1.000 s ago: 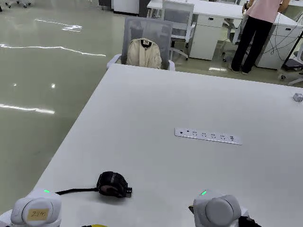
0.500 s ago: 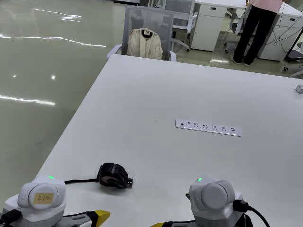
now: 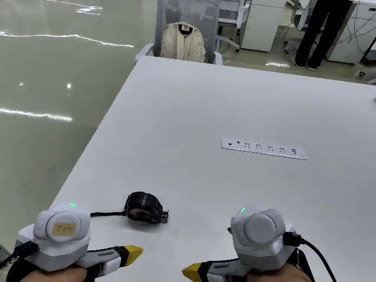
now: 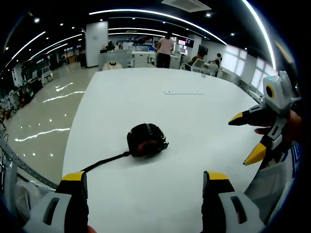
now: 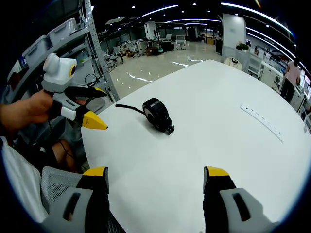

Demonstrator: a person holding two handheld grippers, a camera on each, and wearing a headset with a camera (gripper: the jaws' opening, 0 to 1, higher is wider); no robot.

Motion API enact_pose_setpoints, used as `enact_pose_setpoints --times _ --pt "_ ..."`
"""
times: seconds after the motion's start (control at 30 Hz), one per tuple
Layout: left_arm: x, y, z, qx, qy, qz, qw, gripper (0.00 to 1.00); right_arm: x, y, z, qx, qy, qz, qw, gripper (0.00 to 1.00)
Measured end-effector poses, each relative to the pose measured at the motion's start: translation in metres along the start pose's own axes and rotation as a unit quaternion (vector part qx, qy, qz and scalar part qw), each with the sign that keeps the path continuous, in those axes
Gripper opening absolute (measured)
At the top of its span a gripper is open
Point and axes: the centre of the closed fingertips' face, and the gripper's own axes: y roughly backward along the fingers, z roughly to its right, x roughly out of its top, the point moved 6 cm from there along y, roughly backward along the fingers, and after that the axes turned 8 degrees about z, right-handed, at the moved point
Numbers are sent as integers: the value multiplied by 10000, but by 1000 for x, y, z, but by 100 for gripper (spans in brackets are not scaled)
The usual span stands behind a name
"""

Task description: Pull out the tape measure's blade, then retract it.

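Table (image 3: 247, 88): tape measure (image 3: 145, 207) free; left gripper (image 4: 145, 177), right gripper (image 5: 156, 171) spread.

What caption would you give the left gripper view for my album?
Open left hand-held gripper faces a black tape measure lying on the white table.

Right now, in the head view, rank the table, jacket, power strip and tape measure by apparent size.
1. table
2. jacket, though farthest away
3. power strip and tape measure: about alike; strip longer and thinner, tape measure nearer the camera, so unranked
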Motion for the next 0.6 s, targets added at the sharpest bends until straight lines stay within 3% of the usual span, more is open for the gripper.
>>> enact_pose_setpoints --times 0.6 --pt "1 -22 -2 -61 -63 -70 9999 94 1 -19 10 176 166 -69 9997 79"
